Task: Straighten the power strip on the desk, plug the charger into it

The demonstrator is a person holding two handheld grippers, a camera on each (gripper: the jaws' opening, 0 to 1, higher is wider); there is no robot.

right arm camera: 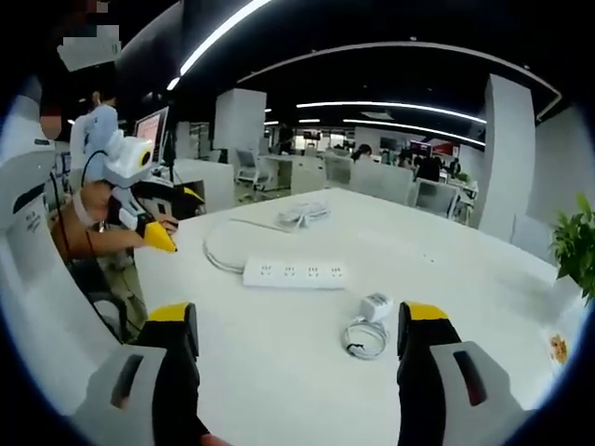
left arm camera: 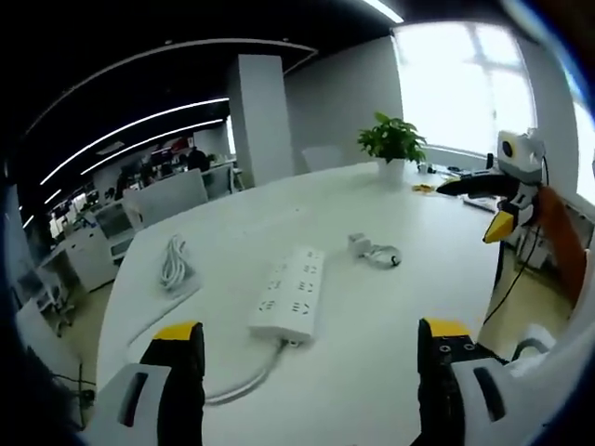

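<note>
White desk in open-plan office

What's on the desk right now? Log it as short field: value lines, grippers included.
surface: white desk
power strip: white power strip, flat on the desk, its cord trailing off one end, nothing plugged in
charger: white charger with coiled cable, lying beside the power strip, apart from it
spare cable: bundled white cable past the strip
plant: potted plant at the desk's far edge
left gripper: open, empty
right gripper: open, empty
</note>
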